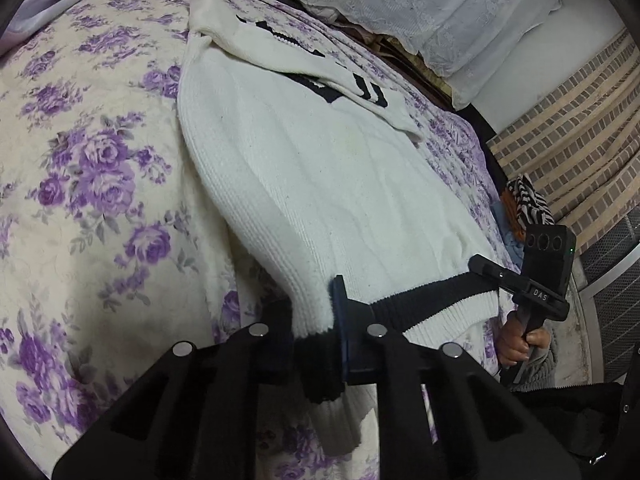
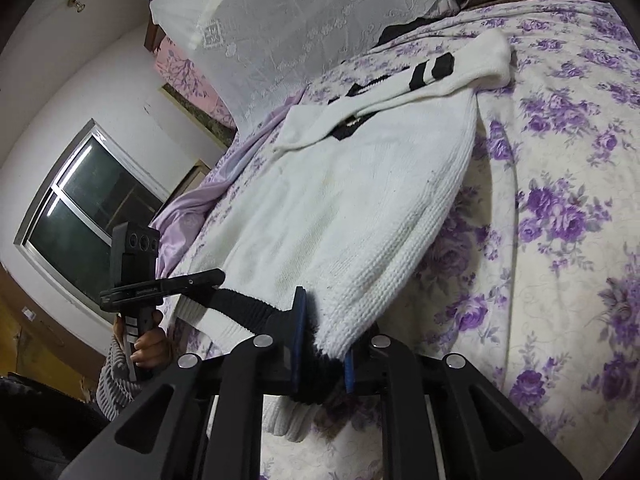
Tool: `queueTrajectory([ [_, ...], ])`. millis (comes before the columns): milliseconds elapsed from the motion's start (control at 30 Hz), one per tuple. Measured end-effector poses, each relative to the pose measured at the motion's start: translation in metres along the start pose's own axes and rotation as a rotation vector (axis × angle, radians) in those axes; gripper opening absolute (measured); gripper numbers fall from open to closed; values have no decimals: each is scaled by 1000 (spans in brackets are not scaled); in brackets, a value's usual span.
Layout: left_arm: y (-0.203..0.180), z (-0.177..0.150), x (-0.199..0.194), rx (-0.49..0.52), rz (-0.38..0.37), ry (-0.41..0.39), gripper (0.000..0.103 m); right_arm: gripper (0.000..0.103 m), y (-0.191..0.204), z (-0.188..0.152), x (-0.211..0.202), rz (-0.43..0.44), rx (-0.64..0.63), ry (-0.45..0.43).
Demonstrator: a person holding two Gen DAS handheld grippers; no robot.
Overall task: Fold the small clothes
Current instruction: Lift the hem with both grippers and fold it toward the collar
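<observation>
White ribbed knit made up the body of the small sweater with a black hem band (image 1: 320,168), which lay on the purple-flowered cream bedspread (image 1: 88,184). In the left wrist view its long axis ran from the hem at about six o'clock up to the far end near twelve o'clock, leaning a little left. A sleeve with black block marks (image 1: 320,76) was folded across the far end, slanting from eleven o'clock toward three o'clock. The left gripper (image 1: 316,344) was clamped on the sweater's hem corner, white edge and black band bunched between its pads. At about four o'clock the right gripper (image 1: 486,266) pinched the other end of the black band, a hand (image 1: 522,344) around its handle.

In the right wrist view the sweater (image 2: 360,208) ran from the hem at six o'clock toward one o'clock, the marked sleeve (image 2: 420,76) across its top. At about eight o'clock the left gripper (image 2: 218,278) bit the band's far end, a hand (image 2: 150,350) on its grip. The right gripper (image 2: 320,344) was closed on the near hem corner. A dark window (image 2: 92,216) stood at nine o'clock.
</observation>
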State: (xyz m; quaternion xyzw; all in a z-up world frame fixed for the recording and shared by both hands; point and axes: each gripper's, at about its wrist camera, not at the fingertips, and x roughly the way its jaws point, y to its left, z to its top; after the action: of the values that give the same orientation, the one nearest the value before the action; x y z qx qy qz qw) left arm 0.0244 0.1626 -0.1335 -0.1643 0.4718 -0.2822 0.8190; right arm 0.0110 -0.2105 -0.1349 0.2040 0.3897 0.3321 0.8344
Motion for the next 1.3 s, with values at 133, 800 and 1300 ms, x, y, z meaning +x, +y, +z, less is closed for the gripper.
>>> queueTrajectory([
  [133, -11, 7, -15, 22, -3, -42, 13, 16, -1, 5, -6, 21, 7, -17],
  [800, -28, 99, -26, 68, 60, -176, 13, 15, -5, 108, 0, 98, 34, -83],
  [1300, -9, 197, 8, 43, 103, -200, 13, 15, -35, 186, 32, 67, 86, -113],
])
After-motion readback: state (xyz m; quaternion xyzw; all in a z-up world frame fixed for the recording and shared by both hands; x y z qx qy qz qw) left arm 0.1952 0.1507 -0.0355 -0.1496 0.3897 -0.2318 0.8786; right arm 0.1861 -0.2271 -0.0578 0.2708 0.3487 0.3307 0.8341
